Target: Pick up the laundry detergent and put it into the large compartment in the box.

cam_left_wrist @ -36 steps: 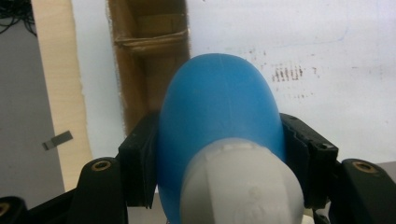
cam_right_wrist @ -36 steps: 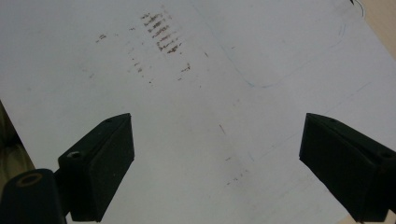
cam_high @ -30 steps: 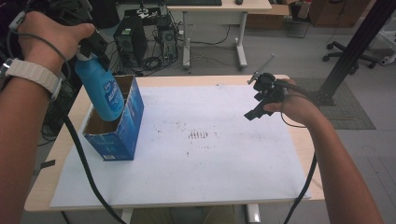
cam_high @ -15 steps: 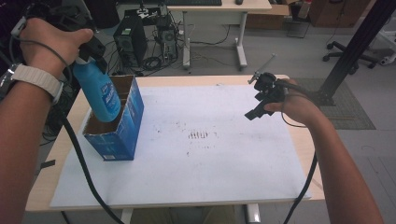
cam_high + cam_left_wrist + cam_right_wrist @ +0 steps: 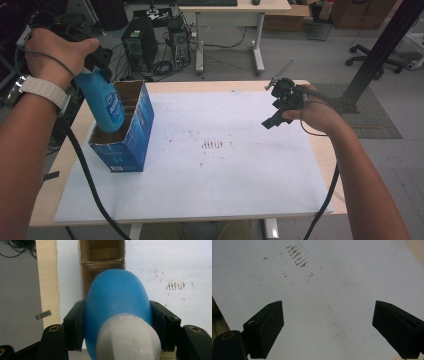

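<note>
- my left gripper sits at about 10 o'clock over the table in the high view, pinching the blue bottle just below its white neck.
- in the left gripper view the jaws press on both sides of the blue bottle, one pad at 9 o'clock and one at 3 o'clock, with the white neck nearest the camera.
- the bottle hangs nearly upright, its base inside the open top of the blue cardboard box, in the near compartment; i cannot tell whether the base touches the box floor.
- the box stands on the white sheet at roughly 9 o'clock on the table, and a cardboard divider crosses its inside at 12 o'clock from the bottle in the left gripper view.
- my right gripper hovers at about 2 o'clock over the table, well apart from the box.
- in the right gripper view its jaws are spread wide with nothing between them, and the white sheet lies below.
- a patch of brown marks lies near the sheet's middle, between the box and the right gripper.
- the wooden table edge shows at 9 o'clock beside the sheet.
</note>
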Demonstrator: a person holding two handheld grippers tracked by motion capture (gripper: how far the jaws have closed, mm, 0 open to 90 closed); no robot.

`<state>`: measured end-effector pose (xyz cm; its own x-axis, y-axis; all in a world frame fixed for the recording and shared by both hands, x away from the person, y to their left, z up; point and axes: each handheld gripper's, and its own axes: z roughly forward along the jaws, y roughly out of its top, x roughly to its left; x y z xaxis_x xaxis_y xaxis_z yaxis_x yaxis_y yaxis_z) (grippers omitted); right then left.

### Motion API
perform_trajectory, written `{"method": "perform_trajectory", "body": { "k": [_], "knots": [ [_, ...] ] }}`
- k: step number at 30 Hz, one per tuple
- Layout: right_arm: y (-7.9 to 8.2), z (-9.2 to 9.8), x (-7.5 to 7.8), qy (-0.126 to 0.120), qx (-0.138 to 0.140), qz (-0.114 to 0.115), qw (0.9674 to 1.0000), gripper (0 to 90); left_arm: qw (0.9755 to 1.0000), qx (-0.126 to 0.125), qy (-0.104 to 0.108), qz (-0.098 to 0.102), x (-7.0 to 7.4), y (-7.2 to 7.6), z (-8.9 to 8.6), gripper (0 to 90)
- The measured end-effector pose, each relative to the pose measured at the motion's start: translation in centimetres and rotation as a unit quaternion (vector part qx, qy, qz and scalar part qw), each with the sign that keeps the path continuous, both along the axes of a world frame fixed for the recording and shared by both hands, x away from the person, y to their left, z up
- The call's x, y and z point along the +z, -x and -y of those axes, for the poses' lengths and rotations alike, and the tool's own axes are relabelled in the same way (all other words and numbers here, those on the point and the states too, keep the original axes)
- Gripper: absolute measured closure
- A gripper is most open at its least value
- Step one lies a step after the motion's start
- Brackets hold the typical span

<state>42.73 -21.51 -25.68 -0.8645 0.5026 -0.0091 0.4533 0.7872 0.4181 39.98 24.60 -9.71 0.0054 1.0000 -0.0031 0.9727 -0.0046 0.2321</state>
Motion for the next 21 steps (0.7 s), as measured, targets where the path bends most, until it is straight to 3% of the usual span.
{"method": "perform_trajectory", "body": {
  "k": [21],
  "knots": [
    [0.0, 0.0, -0.1, 0.005, -0.004, -0.002, 1.0000, 10.4, 1.0000, -0.002, -0.004, -0.002, -3.9, -0.9, -0.8, 37.4]
  ]
}}
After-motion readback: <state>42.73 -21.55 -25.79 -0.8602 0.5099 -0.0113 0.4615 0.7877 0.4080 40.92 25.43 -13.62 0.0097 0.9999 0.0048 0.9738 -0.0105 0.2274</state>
